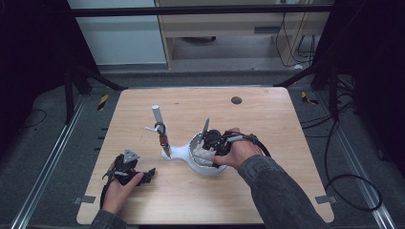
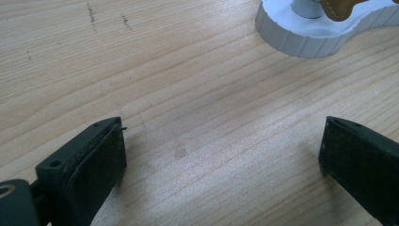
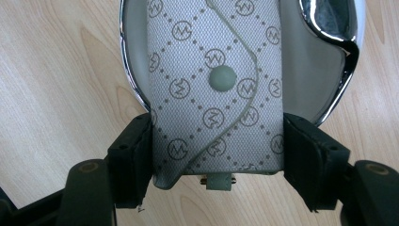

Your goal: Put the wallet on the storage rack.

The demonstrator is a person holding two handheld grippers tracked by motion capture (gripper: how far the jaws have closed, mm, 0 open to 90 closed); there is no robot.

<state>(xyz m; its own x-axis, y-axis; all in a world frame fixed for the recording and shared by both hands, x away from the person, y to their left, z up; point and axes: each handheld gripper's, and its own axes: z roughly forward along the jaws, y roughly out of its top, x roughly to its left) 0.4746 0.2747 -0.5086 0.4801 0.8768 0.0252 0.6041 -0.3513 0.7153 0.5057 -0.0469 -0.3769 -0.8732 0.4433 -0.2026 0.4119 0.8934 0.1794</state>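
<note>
Right gripper view: right tool [image 3: 217, 155] is clamped across the short width of a monogram key pouch [image 3: 214, 89], one jaw on each long edge, near the pouch's lower end where a small clasp tab pokes out. Pouch long axis runs straight away from the tool, up into the chrome-rimmed dish [image 3: 350, 61] of a white stand [image 1: 184, 153]; its far part lies over the dish, the gripped end overhangs the rim above the table [image 3: 56, 75]. Snap button faces the camera

High view: right tool [image 1: 210, 145] sits at the dish end of the stand, the hand behind it coming from the lower right. The stand's narrow end carries an upright white post [image 1: 157, 114] with a brown strap [image 1: 164, 142] hanging on it, left of the dish

Left tool [image 1: 143, 175] rests low on the table, lower left and well apart from the stand; left gripper view has its jaws wide with nothing between, stand base [image 2: 301, 37] ahead

Judgement: right hand is the one on the job. Whichever way the pouch goes next, in or out, travel follows its long axis, and the rim under it is what it could snag on
</note>
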